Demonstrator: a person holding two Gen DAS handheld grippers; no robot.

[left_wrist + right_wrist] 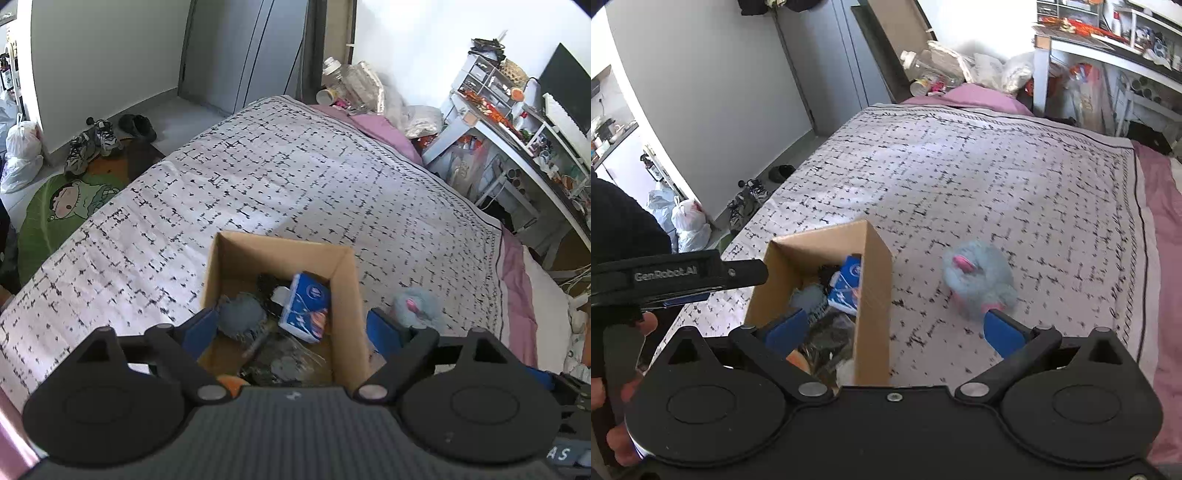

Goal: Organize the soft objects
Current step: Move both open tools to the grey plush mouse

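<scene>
Fluffy blue toy (977,286) on bed cover (997,177), beside cardboard box (873,280) holding tissue pack (304,306). Left gripper (291,328), right gripper (894,330): fingers wide apart, empty.

Left gripper (291,328): my jaws stand wide apart, nothing between the pads.
Cardboard box (343,288): open on the bedspread (295,177), just ahead of my fingers.
Inside: blue tissue pack (304,308), grey fluffy thing (240,314).
Blue plush toy (417,306): on the bedspread, at 3 o'clock from the box.
Shoes (92,144): floor, 10 o'clock.
</scene>
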